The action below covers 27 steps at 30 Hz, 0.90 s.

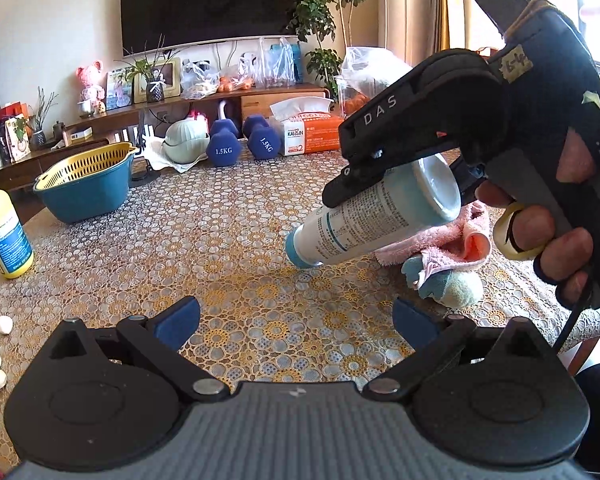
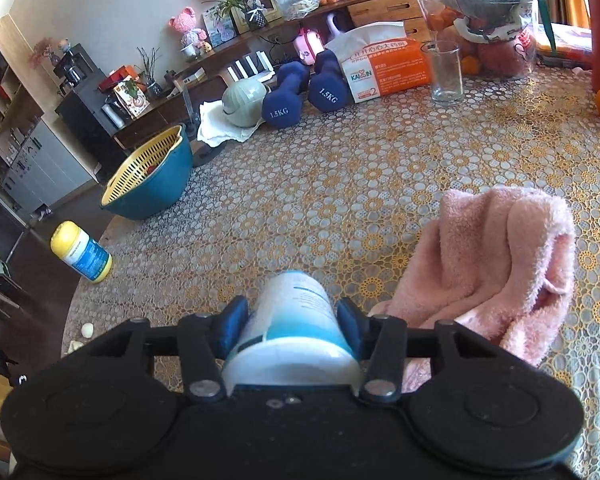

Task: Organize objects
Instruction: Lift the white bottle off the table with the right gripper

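Right gripper (image 2: 292, 320) clamped on a white and light-blue cylindrical bottle (image 2: 290, 316), bottle tilted cap-down just above the gold lace-patterned tablecloth (image 2: 340, 184), pink fluffy towel (image 2: 496, 260) just beside, left gripper (image 1: 296, 318) spread apart, holding nothing

The right claw (image 2: 292, 322) is matt black plastic with blue rubbery pads (image 2: 234, 322) and dull metal rivets, pressed on a smooth, glossy plastic bottle (image 2: 290, 312) with a printed label. Just right of it lies a fluffy pink cloth towel (image 2: 496, 256). The counter (image 2: 340, 184) under it wears a shiny, lace-patterned plastic cover. Far ahead stand matt blue dumbbells (image 2: 284, 96) and a clear glass (image 2: 446, 74).
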{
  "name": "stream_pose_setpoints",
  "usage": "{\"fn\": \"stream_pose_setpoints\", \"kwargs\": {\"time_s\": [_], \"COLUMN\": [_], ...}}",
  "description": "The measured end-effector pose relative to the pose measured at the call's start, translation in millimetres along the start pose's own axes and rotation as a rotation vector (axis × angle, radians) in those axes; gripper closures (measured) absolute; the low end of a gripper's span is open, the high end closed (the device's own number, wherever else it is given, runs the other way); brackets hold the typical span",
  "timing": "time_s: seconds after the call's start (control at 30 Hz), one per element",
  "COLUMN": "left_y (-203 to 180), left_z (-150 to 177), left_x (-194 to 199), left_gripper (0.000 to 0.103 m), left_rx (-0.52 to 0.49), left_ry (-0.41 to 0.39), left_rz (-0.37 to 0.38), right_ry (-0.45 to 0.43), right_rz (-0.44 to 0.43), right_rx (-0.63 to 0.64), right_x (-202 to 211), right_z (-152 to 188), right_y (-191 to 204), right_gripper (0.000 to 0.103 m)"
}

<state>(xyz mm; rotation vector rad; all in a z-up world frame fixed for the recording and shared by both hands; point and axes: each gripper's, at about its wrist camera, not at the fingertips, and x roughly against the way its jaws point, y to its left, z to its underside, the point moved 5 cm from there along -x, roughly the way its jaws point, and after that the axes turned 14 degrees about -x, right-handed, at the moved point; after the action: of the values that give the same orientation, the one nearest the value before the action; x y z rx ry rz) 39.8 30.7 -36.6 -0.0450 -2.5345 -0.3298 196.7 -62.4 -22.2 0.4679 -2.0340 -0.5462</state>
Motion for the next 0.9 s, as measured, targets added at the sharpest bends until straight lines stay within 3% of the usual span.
{"fn": "stream_pose_setpoints", "kwargs": {"time_s": [0.57,0.7,0.9], "left_y": [-33.5,-42.5,-68.4], "left_z": [-25.7,-39.8,-54.0], "left_x": [-14.1,-16.2,-30.2], "left_gripper": [0.000,0.000,0.000], "left_rx": [-0.075,-0.116,-0.201], "left_ry": [-0.026,-0.047,-0.053], "left_rz": [0.066,0.101,0.160], "right_ry": [-0.100,-0.169,-0.290], "right_rz": [-0.046,-0.067,-0.033], "right_rx": [-0.071,-0.067,-0.080], "right_x": [44.6,71.4,115.3], "right_z": [-38.4,-61.3,-102.0], "right_y": [-29.4,-30.2,-56.6], "right_gripper": [0.056,0.056,0.056]}}
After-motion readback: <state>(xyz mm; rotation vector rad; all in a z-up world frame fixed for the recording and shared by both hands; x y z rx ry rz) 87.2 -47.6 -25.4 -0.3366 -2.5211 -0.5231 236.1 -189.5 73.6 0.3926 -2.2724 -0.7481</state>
